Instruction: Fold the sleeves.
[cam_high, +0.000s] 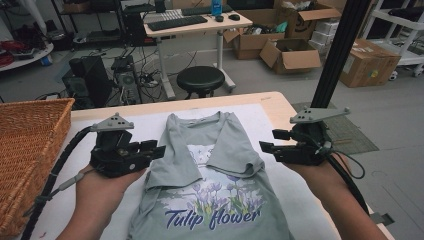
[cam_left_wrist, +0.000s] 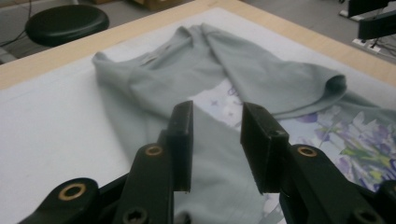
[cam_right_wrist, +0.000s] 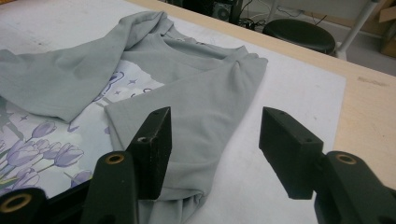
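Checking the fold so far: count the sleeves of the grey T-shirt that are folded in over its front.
2. The left sleeve lies folded in beside the left tool; the right sleeve lies folded in toward the right tool. Both overlap the T-shirt print.

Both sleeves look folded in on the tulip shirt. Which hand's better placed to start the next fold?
Probably left. The left gripper hangs open right at the t-shirt's folded left edge, fabric showing between its fingers. The right gripper, also open, sits just off the cloth over the white mat.
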